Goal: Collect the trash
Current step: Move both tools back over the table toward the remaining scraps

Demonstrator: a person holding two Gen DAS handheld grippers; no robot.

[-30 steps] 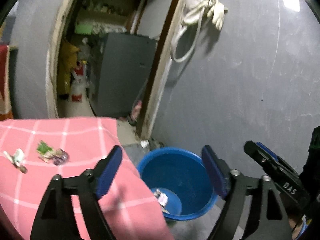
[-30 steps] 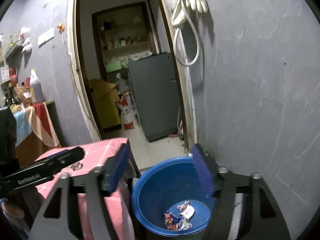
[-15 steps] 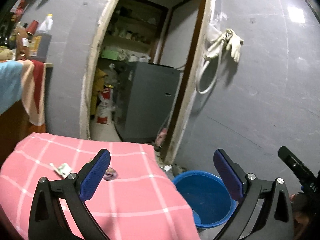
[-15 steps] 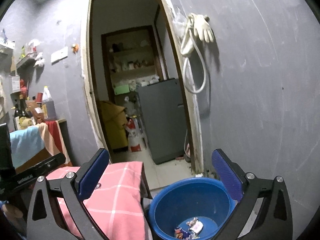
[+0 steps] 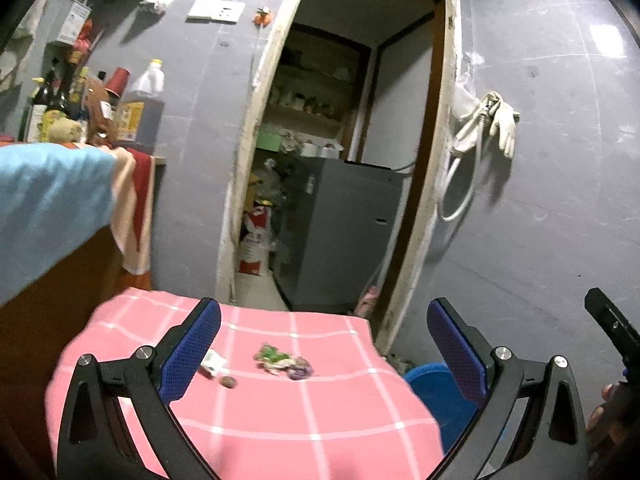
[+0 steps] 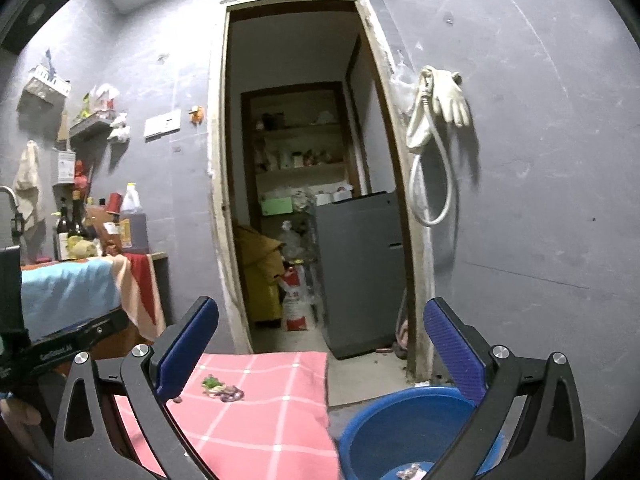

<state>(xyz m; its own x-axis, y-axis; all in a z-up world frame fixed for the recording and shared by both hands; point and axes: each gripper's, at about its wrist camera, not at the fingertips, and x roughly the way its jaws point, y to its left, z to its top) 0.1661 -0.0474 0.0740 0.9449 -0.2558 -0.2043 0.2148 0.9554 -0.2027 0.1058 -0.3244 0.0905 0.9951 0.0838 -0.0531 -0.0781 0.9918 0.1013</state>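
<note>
The left gripper [image 5: 324, 350] stands with its blue-padded fingers [image 5: 188, 354] spread wide and nothing between them. Just beyond its fingertips, on the pink checked tablecloth [image 5: 280, 412], lie the scraps of trash: a crumpled green and purple wrapper [image 5: 282, 360] roughly midway between the two fingers, a white scrap of paper [image 5: 214, 362] right beside the left finger's pad, and a small brown crumb [image 5: 229, 382] close to that scrap. Behind the right finger, past the cloth's edge, shows the round blue plastic bucket [image 5: 436, 390].

The right gripper [image 6: 320, 348] is likewise released, its fingers [image 6: 454, 350] far apart and empty. The bucket sits low under its right finger, with a few wrappers [image 6: 408, 471] lying on the bottom. The green and purple wrapper on the tablecloth lies just inside its left finger.

Farther off, between both pairs of fingers, an open doorway [image 6: 296, 176] leads to a grey fridge [image 6: 360, 268]. White rubber gloves and a looped white hose [image 6: 436, 128] hang on the grey wall above the right finger. Bottles [image 6: 76, 220] crowd a counter beyond the left finger.
</note>
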